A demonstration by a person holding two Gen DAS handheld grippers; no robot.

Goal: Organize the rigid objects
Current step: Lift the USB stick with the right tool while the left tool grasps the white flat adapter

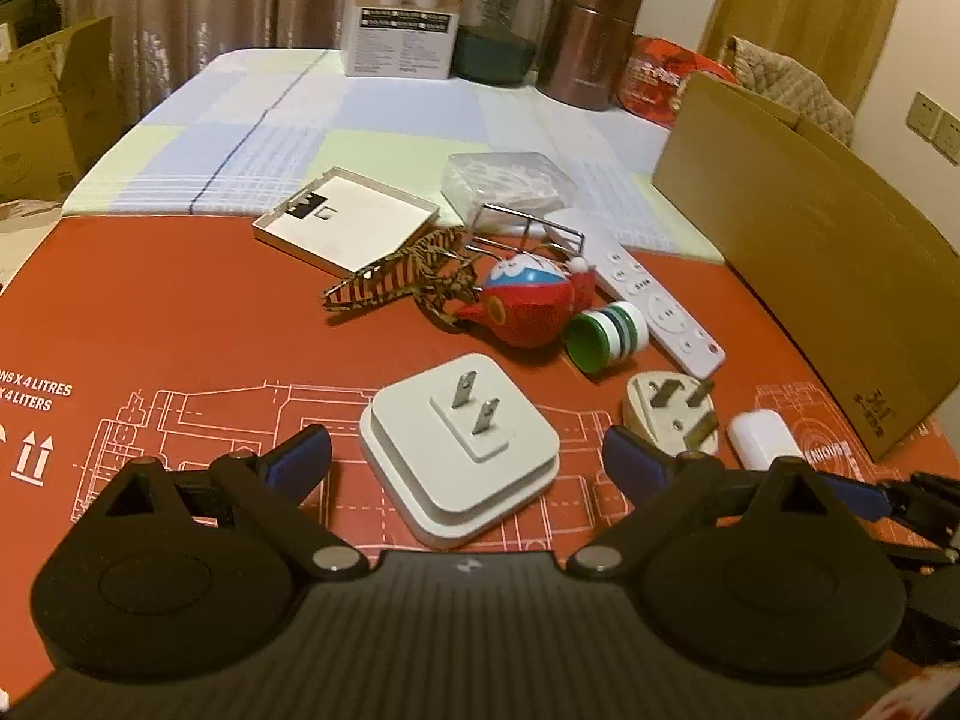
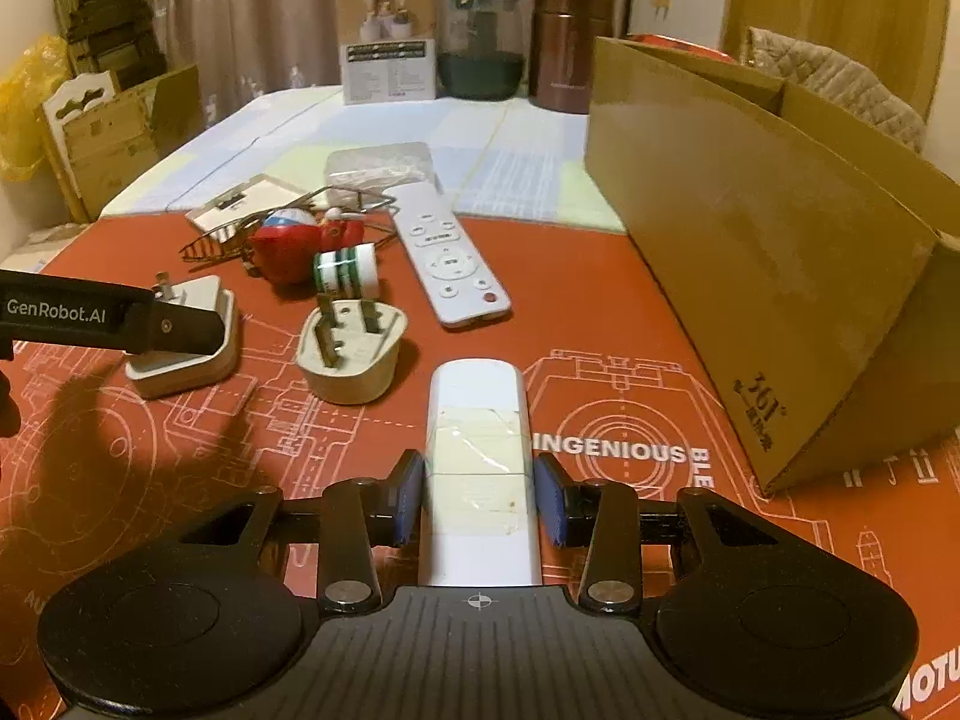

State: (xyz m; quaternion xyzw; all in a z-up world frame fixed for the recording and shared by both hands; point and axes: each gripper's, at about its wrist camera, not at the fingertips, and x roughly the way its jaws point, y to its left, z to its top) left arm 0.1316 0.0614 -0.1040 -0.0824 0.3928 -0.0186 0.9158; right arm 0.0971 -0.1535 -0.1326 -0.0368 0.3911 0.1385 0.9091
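Two grippers over a cluttered counter

Right gripper (image 2: 479, 495) jaws clamp a white bar-shaped device (image 2: 477, 420); left gripper (image 1: 465, 456) jaws stand wide apart around the square white plug adapter (image 1: 459, 444).

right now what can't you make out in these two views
- Inside of the tall brown cardboard box: both views show only its outer walls.
- Near end of the white taped bar held in the right tongs: hidden under the tongs' body, right wrist view.
- Square white two-pin plug adapter: partly covered by the left tongs' black arm, right wrist view.
- Print on the white carton at the back: too small.
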